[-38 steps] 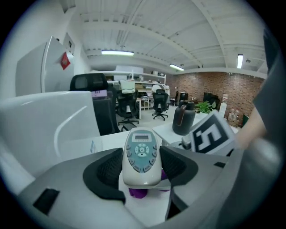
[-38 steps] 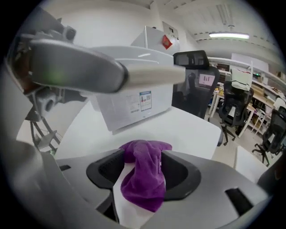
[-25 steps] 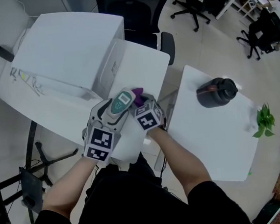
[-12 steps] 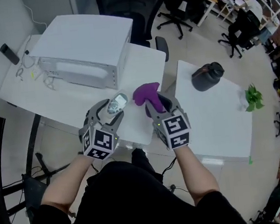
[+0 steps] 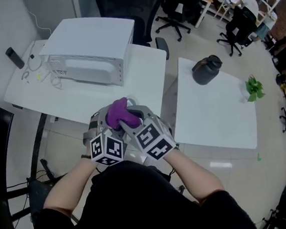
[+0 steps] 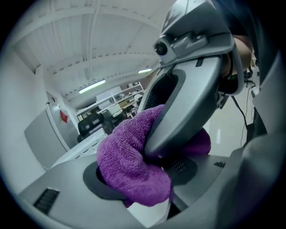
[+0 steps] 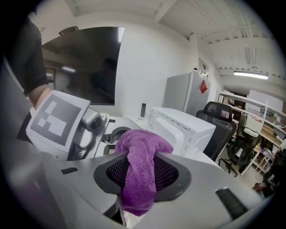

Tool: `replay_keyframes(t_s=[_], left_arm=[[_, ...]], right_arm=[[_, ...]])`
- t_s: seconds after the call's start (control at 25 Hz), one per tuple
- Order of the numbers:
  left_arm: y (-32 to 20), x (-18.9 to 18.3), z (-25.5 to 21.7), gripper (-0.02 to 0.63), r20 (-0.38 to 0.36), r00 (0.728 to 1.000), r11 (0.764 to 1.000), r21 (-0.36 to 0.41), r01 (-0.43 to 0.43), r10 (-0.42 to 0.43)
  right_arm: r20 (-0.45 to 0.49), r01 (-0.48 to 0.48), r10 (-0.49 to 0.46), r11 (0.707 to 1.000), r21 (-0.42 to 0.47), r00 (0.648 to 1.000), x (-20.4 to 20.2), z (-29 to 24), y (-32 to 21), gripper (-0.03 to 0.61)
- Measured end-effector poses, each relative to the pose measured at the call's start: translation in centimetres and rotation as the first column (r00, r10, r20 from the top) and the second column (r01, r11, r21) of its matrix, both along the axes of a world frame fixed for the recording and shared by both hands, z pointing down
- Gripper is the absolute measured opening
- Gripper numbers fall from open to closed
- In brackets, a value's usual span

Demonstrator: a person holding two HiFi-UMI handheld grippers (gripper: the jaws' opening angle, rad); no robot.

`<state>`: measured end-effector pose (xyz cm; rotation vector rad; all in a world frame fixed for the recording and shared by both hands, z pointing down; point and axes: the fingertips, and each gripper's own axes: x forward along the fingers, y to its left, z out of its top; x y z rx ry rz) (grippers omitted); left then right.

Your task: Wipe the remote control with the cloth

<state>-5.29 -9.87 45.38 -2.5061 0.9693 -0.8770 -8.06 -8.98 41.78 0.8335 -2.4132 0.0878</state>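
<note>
No readable words or numbers — only black-and-white square patterns on the marker cubes, plus an illegibly small red sticker.

left table: white box, cables | right table: dark jug, plant

A big box stood at the back of the left table. A jug stood near the back left corner of the right table, and a plant sat at its right edge. Over the left table's near edge, the cloth lay on the remote control, between the left gripper and the right gripper.
</note>
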Motion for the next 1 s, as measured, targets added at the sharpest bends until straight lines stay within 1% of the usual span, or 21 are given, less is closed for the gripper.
replay_keyframes(t_s=[0.12, 0.2, 0.28, 0.36, 0.44, 0.52, 0.64, 0.72, 0.76, 0.84, 1.0], left_arm=[[1.2, 0.7, -1.6, 0.255, -0.011, 1.0, 1.0, 0.026, 0.016, -0.016], [1.7, 1.3, -2.5, 0.255, -0.028, 0.999, 0.999, 0.031, 0.031, -0.03], [1.8, 1.7, -2.9, 0.255, -0.04, 0.998, 0.999, 0.031, 0.045, -0.043], [1.7, 1.9, -2.9, 0.255, -0.048, 0.997, 0.998, 0.026, 0.059, -0.057], [1.5, 1.9, -2.2, 0.255, -0.036, 0.998, 0.998, 0.029, 0.059, -0.058], [1.1, 2.0, -1.9, 0.255, -0.028, 0.998, 0.998, 0.035, 0.061, -0.06], [1.3, 2.9, -2.3, 0.255, -0.023, 0.998, 0.997, 0.055, 0.052, -0.05], [1.7, 3.5, -2.7, 0.255, -0.029, 0.999, 0.997, 0.061, 0.047, -0.045], [2.0, 3.7, -3.0, 0.255, -0.041, 0.998, 0.997, 0.057, 0.053, -0.05], [2.6, 4.0, -3.7, 0.255, -0.068, 0.996, 0.997, 0.049, 0.064, -0.061], [3.8, 4.0, -3.0, 0.255, -0.068, 0.997, 0.998, 0.05, 0.035, -0.032]], right_arm=[[-0.049, -0.028, 0.029, 0.999, 0.021, 0.998, 2.6, -0.4, -0.5, 0.141], [-0.065, -0.079, 0.081, 0.996, 0.042, 0.995, 5.2, -0.7, -1.6, 0.141], [-0.054, -0.136, 0.139, 0.989, 0.054, 0.989, 7.9, -1.3, -2.8, 0.14], [-0.021, -0.157, 0.158, 0.985, 0.068, 0.987, 9.2, -2.5, -3.1, 0.14], [0.011, -0.115, 0.114, 0.99, 0.08, 0.993, 8.5, -3.9, -2.2, 0.14], [0.022, -0.028, 0.026, 0.997, 0.071, 0.999, 6.2, -4.5, -0.6, 0.14], [-0.007, 0.08, -0.079, 0.996, 0.032, 0.997, 3.6, -3.5, 1.5, 0.14], [-0.042, 0.099, -0.098, 0.995, 0.024, 0.994, 3.4, -2.6, 1.9, 0.14], [-0.056, 0.091, -0.089, 0.995, 0.03, 0.994, 3.8, -2.4, 1.8, 0.14], [-0.072, 0.046, -0.042, 0.998, 0.053, 0.997, 5.4, -2.5, 0.9, 0.14], [-0.056, -0.063, 0.068, 0.995, 0.075, 0.996, 9.1, -3.3, -1.5, 0.14]])
